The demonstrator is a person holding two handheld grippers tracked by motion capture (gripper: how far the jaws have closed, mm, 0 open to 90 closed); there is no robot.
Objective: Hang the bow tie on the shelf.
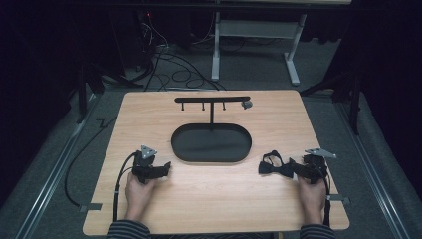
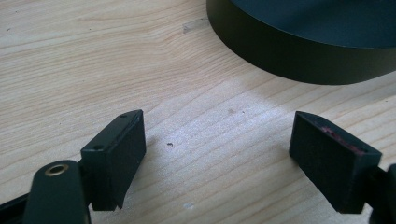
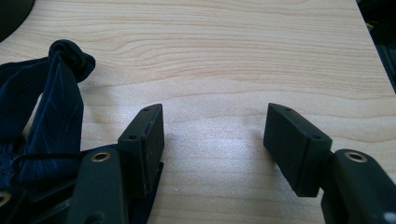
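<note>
The right tool [image 1: 292,168] rests low on the table [image 1: 214,199], its jaws spread wide with bare wood between them and nothing gripped. Just off its left jaw lies a dark blue bow tie [image 1: 272,165], touching or all but touching the tool's nose in the high view, its long axis running roughly in line with the tool, out toward the tray [image 1: 211,143]. The coming move looks to turn on that offset: the tie sits beside the jaws, not between them, so the tool would likely need to shift left to straddle it.

The left tool [image 1: 160,169], well apart across the table, also stands wide open and empty, aimed at the tray's near end.

The right gripper view shows the tie [image 3: 44,116] up close, its folded cloth and strap alongside and partly under the left jaw, with the pads [image 3: 149,144] clear of it. The high view adds the wider layout: the oval tray beyond both tools, and a T-shaped stand [image 1: 212,101] rising from it with small pegs under its bar. The left gripper view gives the tray wall [image 2: 299,56] just ahead of open jaws.
</note>
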